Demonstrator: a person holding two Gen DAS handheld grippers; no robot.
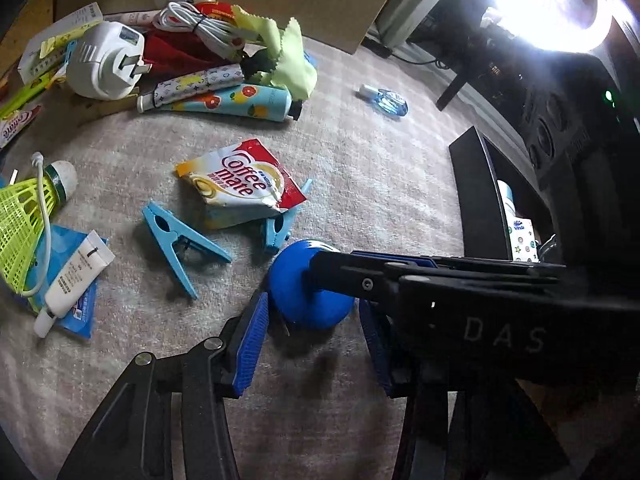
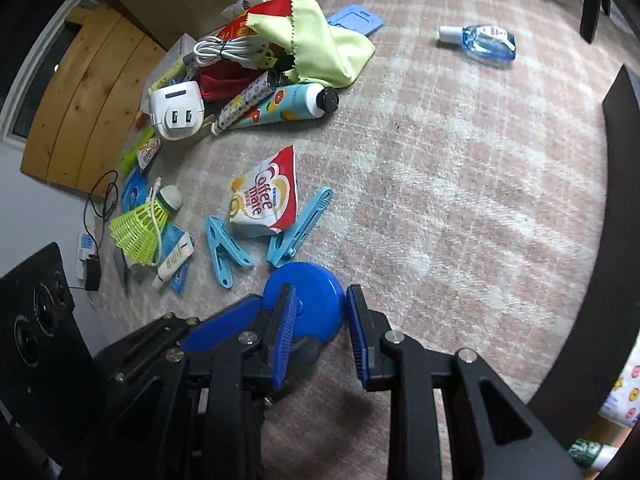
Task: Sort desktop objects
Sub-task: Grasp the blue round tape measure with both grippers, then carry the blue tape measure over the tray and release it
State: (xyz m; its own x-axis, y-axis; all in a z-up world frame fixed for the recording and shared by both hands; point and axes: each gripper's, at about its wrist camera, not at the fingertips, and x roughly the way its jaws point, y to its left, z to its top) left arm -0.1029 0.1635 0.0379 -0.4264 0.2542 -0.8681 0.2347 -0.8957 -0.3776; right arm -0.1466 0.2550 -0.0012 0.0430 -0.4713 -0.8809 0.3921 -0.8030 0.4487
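A blue round disc (image 1: 296,280) (image 2: 316,284) sits low over the pale chequered cloth. My left gripper (image 1: 312,301) has its blue pads against the disc's two sides, shut on it. One of its fingers (image 2: 224,324) shows at the disc's left edge in the right wrist view. My right gripper (image 2: 320,289) comes in from the right and crosses above the left one (image 1: 320,268). Its jaws stand apart: the left pad lies over the disc's face and the right pad sits just off the rim.
Two light-blue clothes pegs (image 1: 180,244) and a Coffee mate sachet (image 1: 240,184) lie just beyond the disc. A green shuttlecock (image 1: 24,216) and a white tube (image 1: 76,280) lie left. A pile with a white plug (image 1: 104,60), cable and green cloth sits further back. A blue bottle (image 2: 484,42) lies far right, and a black box (image 1: 480,200) stands on the right.
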